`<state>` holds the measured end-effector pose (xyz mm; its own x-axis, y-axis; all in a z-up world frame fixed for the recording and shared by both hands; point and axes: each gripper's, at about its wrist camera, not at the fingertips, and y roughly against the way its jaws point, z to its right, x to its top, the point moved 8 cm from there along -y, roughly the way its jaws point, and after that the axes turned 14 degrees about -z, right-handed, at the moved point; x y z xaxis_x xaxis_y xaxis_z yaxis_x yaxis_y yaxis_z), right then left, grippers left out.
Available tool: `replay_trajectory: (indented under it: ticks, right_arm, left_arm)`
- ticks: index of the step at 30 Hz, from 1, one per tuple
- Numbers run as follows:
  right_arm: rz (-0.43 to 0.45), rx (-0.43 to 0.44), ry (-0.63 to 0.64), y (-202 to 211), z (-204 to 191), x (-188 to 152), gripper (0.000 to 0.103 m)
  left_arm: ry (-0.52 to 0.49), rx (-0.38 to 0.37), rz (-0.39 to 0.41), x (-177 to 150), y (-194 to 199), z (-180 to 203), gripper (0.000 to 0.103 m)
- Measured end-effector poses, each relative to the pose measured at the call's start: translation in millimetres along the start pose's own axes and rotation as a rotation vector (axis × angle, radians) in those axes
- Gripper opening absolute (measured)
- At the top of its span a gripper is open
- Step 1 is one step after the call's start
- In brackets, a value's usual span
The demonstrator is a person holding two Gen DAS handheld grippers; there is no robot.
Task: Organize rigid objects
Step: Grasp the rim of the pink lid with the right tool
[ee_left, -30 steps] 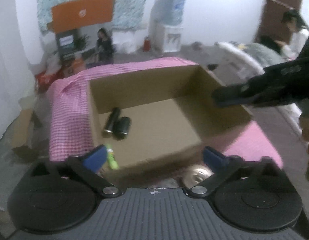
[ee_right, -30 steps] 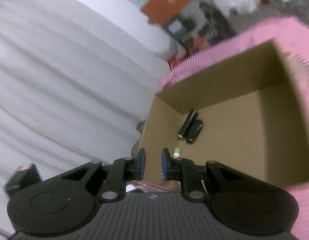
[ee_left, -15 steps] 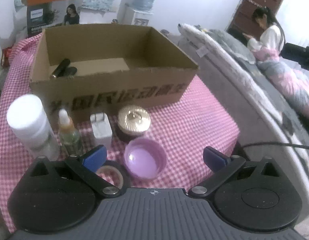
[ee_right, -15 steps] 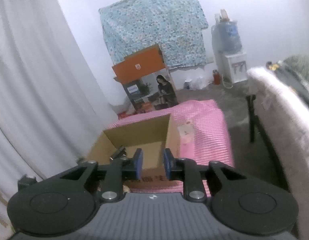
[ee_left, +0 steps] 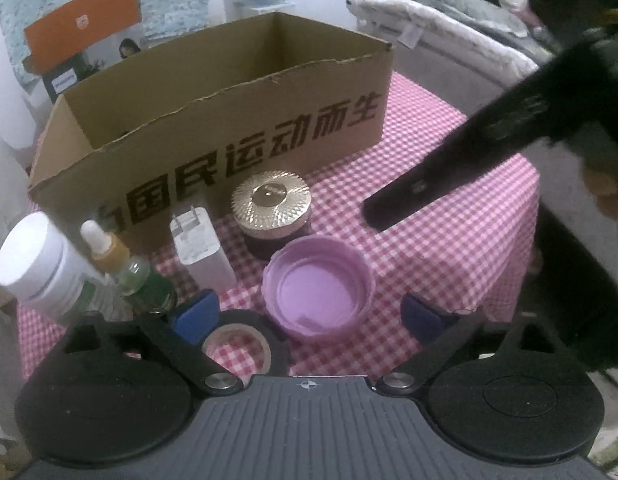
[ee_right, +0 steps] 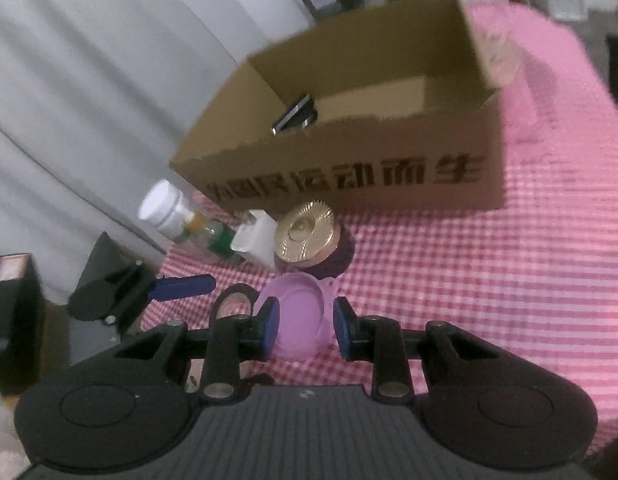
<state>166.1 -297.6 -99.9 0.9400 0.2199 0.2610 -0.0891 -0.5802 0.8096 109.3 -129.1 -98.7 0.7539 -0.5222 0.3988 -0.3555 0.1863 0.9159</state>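
Note:
A purple cap (ee_left: 318, 290) lies open side up on the pink checked cloth, in front of a gold-lidded jar (ee_left: 271, 205), a white charger plug (ee_left: 199, 250), a dropper bottle (ee_left: 125, 270) and a white-capped bottle (ee_left: 39, 268). Behind them stands a cardboard box (ee_left: 245, 136) holding dark cylinders (ee_right: 295, 114). My left gripper (ee_left: 311, 316) is open, its fingers either side of the cap. My right gripper (ee_right: 301, 328) is open above the purple cap (ee_right: 299, 324), its pads either side and apart from it. It shows as a dark bar in the left wrist view (ee_left: 469, 160).
A black tape roll (ee_left: 237, 346) lies by my left gripper's left finger. The table (ee_left: 489, 240) drops off at the right, with a bed (ee_left: 469, 32) beyond. A white curtain (ee_right: 89, 100) hangs at the left.
My right gripper has swung down from high above the box to just over the purple cap, and its jaws have opened. My left gripper has moved closer to the cap.

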Motion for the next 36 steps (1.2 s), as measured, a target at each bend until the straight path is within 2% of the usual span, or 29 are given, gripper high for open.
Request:
replay_trajectory:
  ticks: [2,6,12,18,20,21,36]
  right_arm:
    - [-0.019,0.002,-0.008,-11.5,3.3,1.3,0.031]
    - [-0.063,0.011,-0.020,-29.1,6.8,-1.2,0.029]
    - [-0.100,-0.032,0.008,-48.4,9.1,1.0,0.020]
    - [-0.105,-0.064,0.011,-56.1,16.0,3.8,0.010]
    - [-0.104,-0.069,0.013,-57.9,16.7,4.7,0.009]
    - [-0.069,-0.073,0.020,-57.8,16.9,7.6,0.009]
    - [-0.059,-0.078,-0.058,-33.1,44.9,-2.2,0.009]
  left_arm:
    - [-0.013,-0.009,-0.008,1.8,-3.3,1.4,0.093]
    - [-0.023,-0.022,-0.030,3.7,-10.3,1.8,0.078]
    - [-0.032,-0.031,-0.042,5.5,-16.0,2.0,0.071]
    - [-0.049,-0.031,-0.042,5.9,-18.9,3.3,0.071]
    - [-0.053,-0.034,-0.042,6.9,-20.4,5.4,0.071]
    - [-0.058,-0.034,-0.042,7.6,-21.0,6.3,0.071]
    - [-0.097,-0.060,-0.070,21.2,-34.1,17.3,0.078]
